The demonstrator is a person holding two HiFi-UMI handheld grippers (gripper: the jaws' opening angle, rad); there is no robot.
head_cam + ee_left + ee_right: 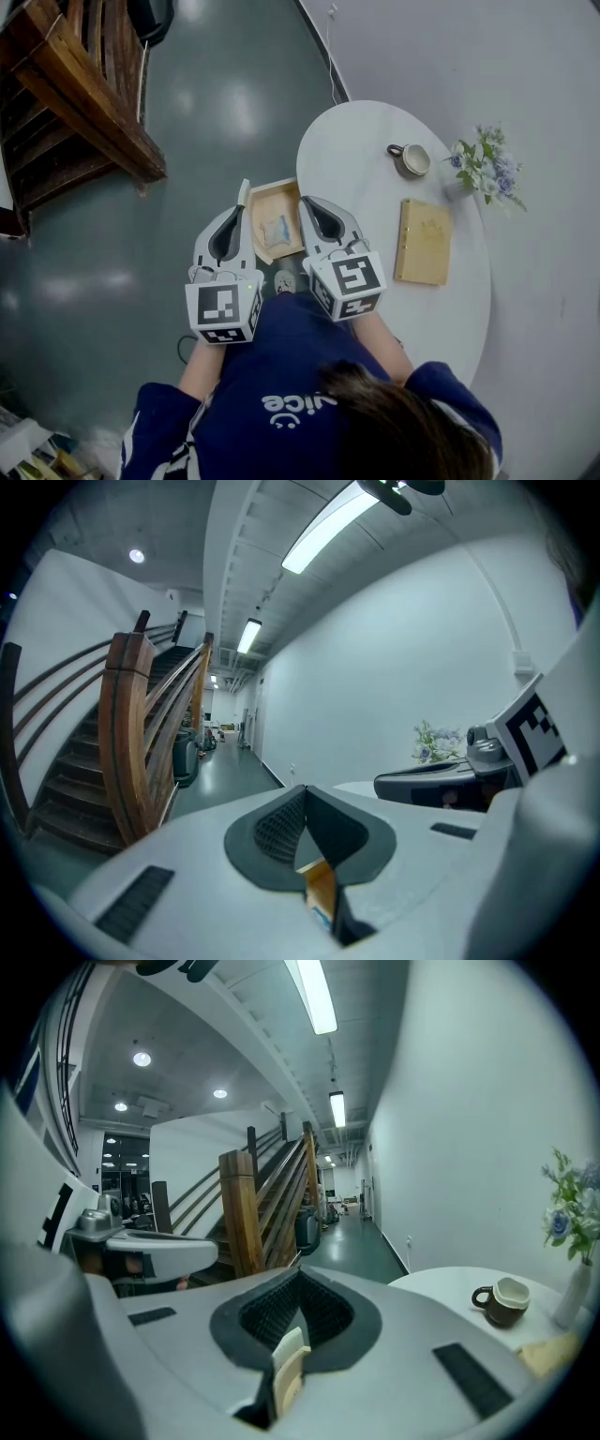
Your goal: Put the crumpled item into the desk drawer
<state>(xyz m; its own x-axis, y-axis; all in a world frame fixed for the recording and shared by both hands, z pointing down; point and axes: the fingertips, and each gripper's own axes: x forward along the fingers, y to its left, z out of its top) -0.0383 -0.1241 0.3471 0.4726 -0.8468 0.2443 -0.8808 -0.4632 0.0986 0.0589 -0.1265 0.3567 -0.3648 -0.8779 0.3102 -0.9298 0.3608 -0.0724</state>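
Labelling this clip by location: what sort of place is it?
Probably an office or public building's hall: a wooden staircase, a long strip-lit corridor, and a round white table.

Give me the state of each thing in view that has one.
Drawer: open, pulled out.
Crumpled item: lying inside the drawer.
Left gripper: shut, by the drawer's left side.
Right gripper: shut, by the drawer's right side.
Mug: upright on the table.
Flowers: standing upright.
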